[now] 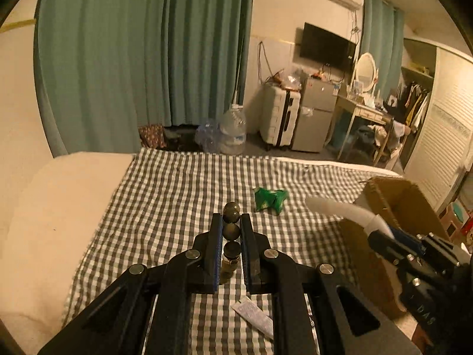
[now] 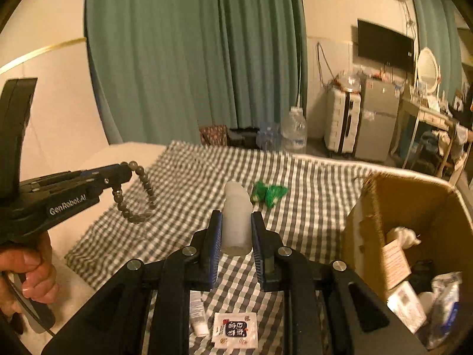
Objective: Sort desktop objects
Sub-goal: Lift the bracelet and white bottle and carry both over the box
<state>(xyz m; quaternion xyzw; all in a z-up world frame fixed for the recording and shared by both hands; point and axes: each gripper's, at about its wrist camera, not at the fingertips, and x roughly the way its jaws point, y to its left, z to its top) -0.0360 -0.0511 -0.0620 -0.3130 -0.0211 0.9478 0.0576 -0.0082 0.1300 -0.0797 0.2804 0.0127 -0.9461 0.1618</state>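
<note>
Left gripper [image 1: 231, 227] was clamped nearly shut on a dark bead bracelet [image 2: 139, 195], loop dangling above checked cloth [image 1: 177, 183]. Right gripper [image 2: 236, 222] gripped a white bottle [image 2: 236, 219], jaws partly apart, near side of cardboard box [image 2: 414, 195] at right.

So in the middle of the frame the right tool [image 2: 236, 230] is clamped on a cloudy white plastic bottle [image 2: 236, 222], held above the checkered cloth [image 2: 310, 195]. Over on the left, the left tool [image 2: 125, 173] pinches a dark bead bracelet [image 2: 139, 195] that dangles in a loop, with a hand [image 2: 32, 272] on its grip. Green wrapper [image 2: 269, 193] sits mid-cloth. Cardboard box [image 2: 414, 207] at right has stuff inside. A sachet [image 2: 235, 330] and a small tube [image 2: 198, 310] lie at bottom centre.
</note>
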